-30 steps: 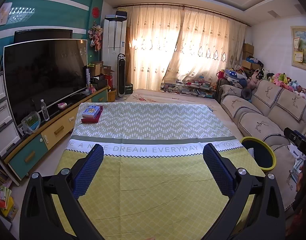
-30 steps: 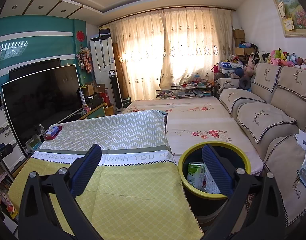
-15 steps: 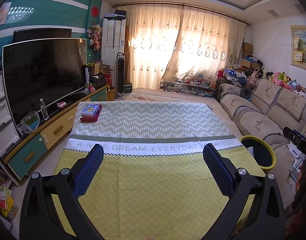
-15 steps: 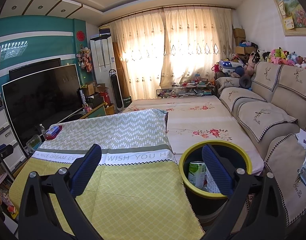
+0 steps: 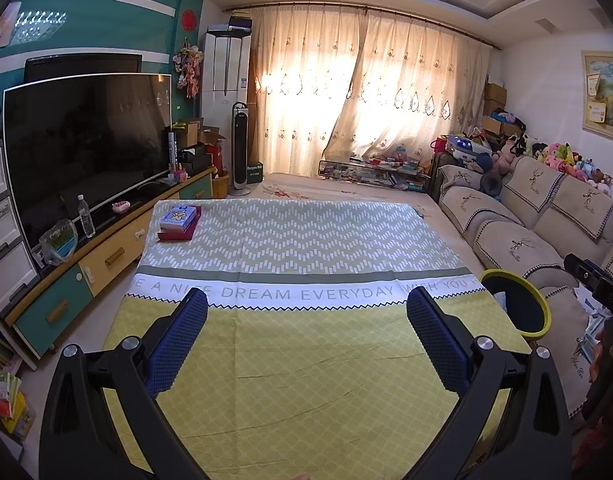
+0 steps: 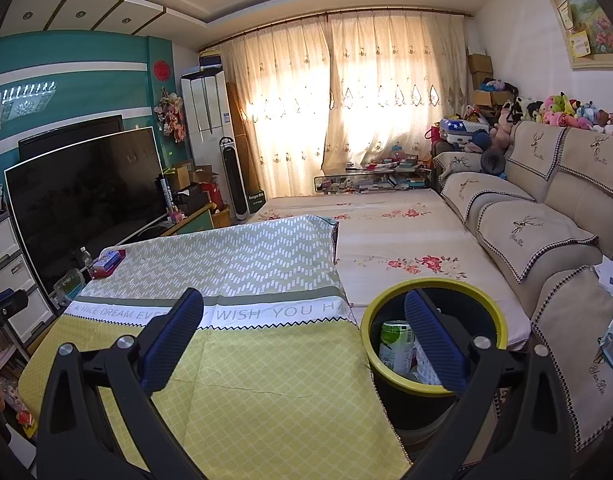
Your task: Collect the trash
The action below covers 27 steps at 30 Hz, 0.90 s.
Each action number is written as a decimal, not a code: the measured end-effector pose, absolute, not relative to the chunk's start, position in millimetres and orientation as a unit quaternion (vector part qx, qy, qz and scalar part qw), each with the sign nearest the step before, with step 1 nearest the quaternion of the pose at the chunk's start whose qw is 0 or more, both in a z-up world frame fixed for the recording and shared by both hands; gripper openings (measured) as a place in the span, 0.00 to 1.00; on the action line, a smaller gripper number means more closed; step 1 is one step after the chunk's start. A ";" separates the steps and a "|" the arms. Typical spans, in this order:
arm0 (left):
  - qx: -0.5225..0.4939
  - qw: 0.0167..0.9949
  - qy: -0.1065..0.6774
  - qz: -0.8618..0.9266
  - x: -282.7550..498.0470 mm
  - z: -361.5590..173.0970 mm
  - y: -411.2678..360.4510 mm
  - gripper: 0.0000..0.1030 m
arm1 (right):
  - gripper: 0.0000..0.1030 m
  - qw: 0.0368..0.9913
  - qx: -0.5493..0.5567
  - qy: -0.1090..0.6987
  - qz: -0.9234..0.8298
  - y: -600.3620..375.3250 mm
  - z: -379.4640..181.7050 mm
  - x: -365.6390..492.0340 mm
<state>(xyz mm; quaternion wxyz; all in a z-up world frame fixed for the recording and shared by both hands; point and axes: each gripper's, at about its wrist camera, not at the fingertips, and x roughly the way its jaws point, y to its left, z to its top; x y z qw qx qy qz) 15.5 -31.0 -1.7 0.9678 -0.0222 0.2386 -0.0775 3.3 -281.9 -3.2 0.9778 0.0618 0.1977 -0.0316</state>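
Currently both claws spread wide, holding nothing: left claw (image 5: 306,320) over the yellow-green tablecloth (image 5: 306,360) on the table, right claw (image 6: 304,320) at the table's right edge. Yellow-rimmed trash bin (image 6: 434,390) stands beside the table, against the sofa (image 6: 546,232); green can (image 6: 396,344) inside. Box stack (image 5: 179,222) sits at the far left corner.
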 end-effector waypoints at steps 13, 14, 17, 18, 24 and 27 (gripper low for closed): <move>-0.036 0.965 0.244 -0.085 20.2 -4.1 -27.2 0.95 | 0.93 0.977 0.062 0.200 -0.030 -279.8 -7.3 4.3; -0.040 0.965 0.245 -0.085 22.3 -4.5 -25.5 0.95 | 0.93 0.977 0.062 0.201 -0.029 -283.3 -7.0 5.1; -0.052 0.962 0.256 -0.082 27.3 -7.4 -22.4 0.95 | 0.93 0.977 0.062 0.202 -0.028 -283.0 -7.6 6.4; -0.053 0.961 0.260 -0.079 28.9 -8.6 -22.1 0.95 | 0.93 0.977 0.062 0.203 -0.027 -282.6 -8.3 7.2; -0.010 0.968 0.242 -0.069 33.2 -10.5 -30.8 0.95 | 0.93 0.976 0.062 0.209 -0.022 -280.1 -11.8 11.3; 0.001 0.966 0.251 -0.062 45.7 -9.0 -30.7 0.95 | 0.93 0.974 0.062 0.217 -0.009 -278.5 -10.6 19.9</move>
